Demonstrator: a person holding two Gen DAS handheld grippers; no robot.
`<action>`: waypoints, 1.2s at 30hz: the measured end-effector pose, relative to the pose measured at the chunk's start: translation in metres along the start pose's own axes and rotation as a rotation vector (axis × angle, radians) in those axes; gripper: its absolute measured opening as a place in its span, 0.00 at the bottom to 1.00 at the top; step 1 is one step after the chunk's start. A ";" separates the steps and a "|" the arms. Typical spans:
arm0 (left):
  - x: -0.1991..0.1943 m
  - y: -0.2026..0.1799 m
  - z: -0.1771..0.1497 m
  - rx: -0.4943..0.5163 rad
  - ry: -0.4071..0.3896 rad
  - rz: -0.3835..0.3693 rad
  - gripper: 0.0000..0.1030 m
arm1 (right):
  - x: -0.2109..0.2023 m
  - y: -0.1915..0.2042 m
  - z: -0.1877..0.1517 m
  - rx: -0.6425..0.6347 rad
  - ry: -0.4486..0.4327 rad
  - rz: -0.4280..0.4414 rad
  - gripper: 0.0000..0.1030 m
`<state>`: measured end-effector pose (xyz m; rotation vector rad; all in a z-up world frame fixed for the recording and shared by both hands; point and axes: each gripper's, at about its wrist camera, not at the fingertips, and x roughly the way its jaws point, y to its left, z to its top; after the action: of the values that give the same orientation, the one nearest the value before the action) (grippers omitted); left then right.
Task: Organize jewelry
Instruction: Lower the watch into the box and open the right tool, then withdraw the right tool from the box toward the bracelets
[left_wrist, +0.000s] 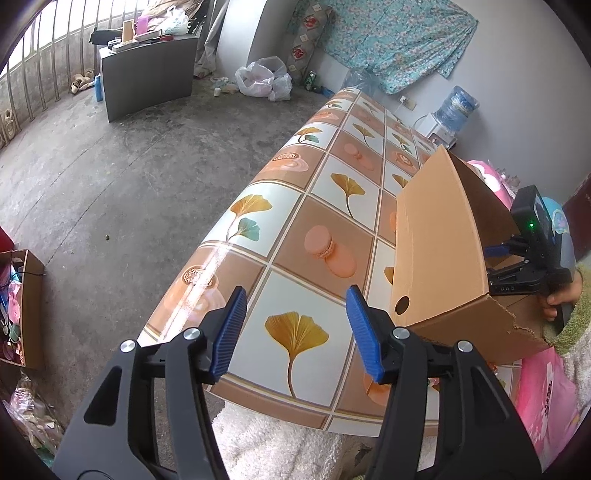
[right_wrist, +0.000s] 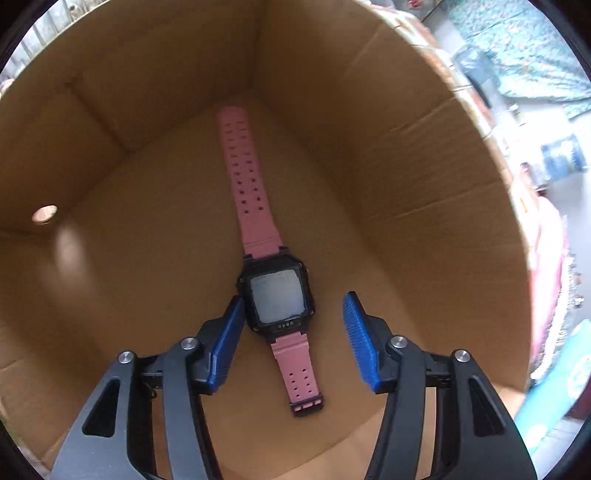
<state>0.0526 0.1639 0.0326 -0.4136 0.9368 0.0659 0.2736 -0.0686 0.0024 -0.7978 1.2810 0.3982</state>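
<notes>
A watch (right_wrist: 280, 295) with a pink strap and a black square case lies flat on the floor of a brown cardboard box (right_wrist: 406, 147). My right gripper (right_wrist: 294, 297) points down into the box over the watch case. It is open: the left pad is close beside the case and the right pad stands apart. In the left wrist view the same box (left_wrist: 439, 251) stands on the table at the right. My left gripper (left_wrist: 295, 295) is open above the table's near edge with nothing between its fingers. A person's hand (left_wrist: 557, 299) holds the right gripper's handle behind the box.
The table (left_wrist: 295, 206) wears a tiled cloth with ginkgo leaves and macarons. A pink bag (left_wrist: 546, 398) lies right of the box. On the concrete floor stand a grey cabinet (left_wrist: 147, 70), plastic bags (left_wrist: 262, 79) and a carton of odds and ends (left_wrist: 22, 306).
</notes>
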 end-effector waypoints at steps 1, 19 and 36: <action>0.000 0.000 0.000 -0.001 0.000 -0.001 0.53 | 0.001 -0.005 0.003 0.010 -0.003 -0.062 0.52; -0.018 -0.008 -0.015 0.077 -0.044 0.007 0.68 | -0.072 -0.062 -0.100 0.316 -0.256 -0.021 0.60; 0.018 -0.084 -0.065 0.403 0.038 0.031 0.80 | -0.080 0.081 -0.273 0.632 -0.509 0.144 0.93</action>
<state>0.0330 0.0600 0.0115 -0.0270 0.9669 -0.1018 0.0086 -0.1973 0.0329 -0.0546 0.8999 0.2608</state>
